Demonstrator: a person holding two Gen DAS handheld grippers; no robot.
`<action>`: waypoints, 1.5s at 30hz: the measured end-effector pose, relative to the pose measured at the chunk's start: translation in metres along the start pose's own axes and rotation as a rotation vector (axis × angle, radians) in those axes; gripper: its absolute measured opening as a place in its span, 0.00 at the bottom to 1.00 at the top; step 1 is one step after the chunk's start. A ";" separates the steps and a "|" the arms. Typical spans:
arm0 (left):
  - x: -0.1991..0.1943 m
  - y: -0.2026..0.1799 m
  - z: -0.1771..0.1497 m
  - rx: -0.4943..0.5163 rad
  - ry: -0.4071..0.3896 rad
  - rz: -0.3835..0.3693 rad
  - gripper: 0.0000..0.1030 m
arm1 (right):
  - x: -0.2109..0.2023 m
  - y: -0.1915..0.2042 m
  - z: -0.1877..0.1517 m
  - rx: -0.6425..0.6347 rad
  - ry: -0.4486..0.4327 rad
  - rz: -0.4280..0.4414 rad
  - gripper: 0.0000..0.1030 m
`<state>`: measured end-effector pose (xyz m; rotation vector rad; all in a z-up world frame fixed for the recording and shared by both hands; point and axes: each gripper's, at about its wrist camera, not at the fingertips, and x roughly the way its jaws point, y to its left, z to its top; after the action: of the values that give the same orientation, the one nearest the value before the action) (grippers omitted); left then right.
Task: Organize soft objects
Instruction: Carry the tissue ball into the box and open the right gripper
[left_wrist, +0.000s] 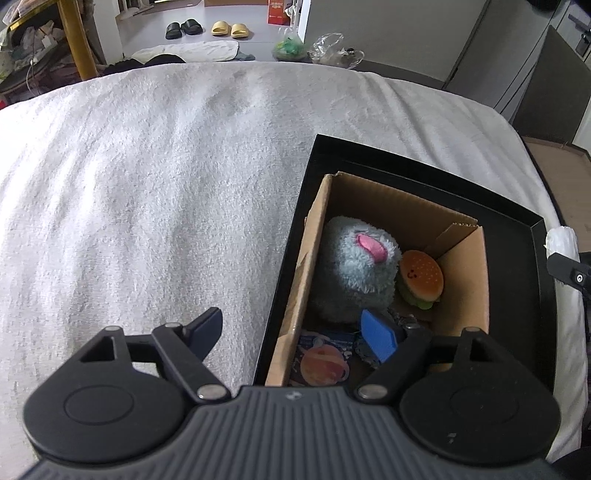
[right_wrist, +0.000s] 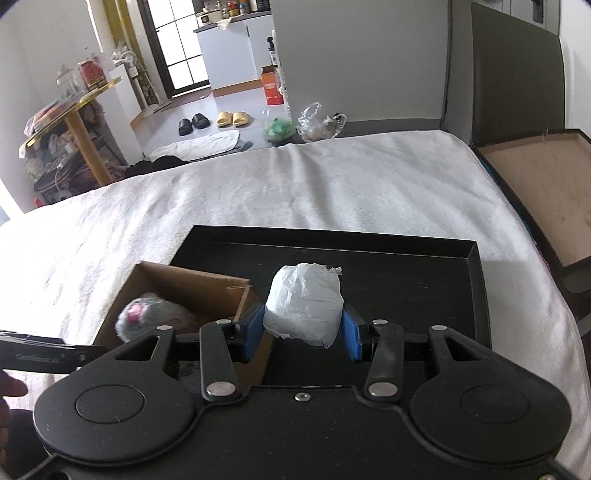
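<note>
A cardboard box (left_wrist: 314, 236) stands in the left part of a black tray (left_wrist: 517, 236) on the bed. In it lie a grey fluffy plush (left_wrist: 354, 280) with a pink patch, a burger plush (left_wrist: 421, 277) and a planet-print item (left_wrist: 325, 363). My left gripper (left_wrist: 293, 334) hangs open over the box's near left wall with nothing between its fingers. My right gripper (right_wrist: 303, 330) is shut on a white wrapped soft bundle (right_wrist: 303, 299), held above the tray (right_wrist: 406, 273) just right of the box (right_wrist: 192, 284). The grey plush (right_wrist: 147, 317) shows in the right wrist view too.
A white fluffy blanket (left_wrist: 147, 184) covers the bed (right_wrist: 332, 184). Beyond its far edge are slippers (right_wrist: 232, 119), a floor mat and plastic bags (right_wrist: 317, 123). A dark headboard (right_wrist: 517, 74) and an open wooden compartment (right_wrist: 546, 192) lie to the right.
</note>
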<state>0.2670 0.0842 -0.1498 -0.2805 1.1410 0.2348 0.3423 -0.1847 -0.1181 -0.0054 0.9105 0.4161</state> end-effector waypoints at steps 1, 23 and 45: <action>0.000 0.002 0.000 -0.002 0.000 -0.006 0.79 | -0.001 0.004 0.000 -0.005 0.001 -0.001 0.43; 0.028 0.027 -0.005 -0.040 0.113 -0.160 0.13 | -0.008 0.075 -0.009 -0.065 0.066 0.017 0.43; 0.028 0.030 -0.002 -0.033 0.123 -0.181 0.14 | -0.001 0.098 -0.013 -0.089 0.112 -0.009 0.47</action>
<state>0.2663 0.1127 -0.1790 -0.4298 1.2260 0.0770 0.2971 -0.0971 -0.1092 -0.1152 1.0016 0.4512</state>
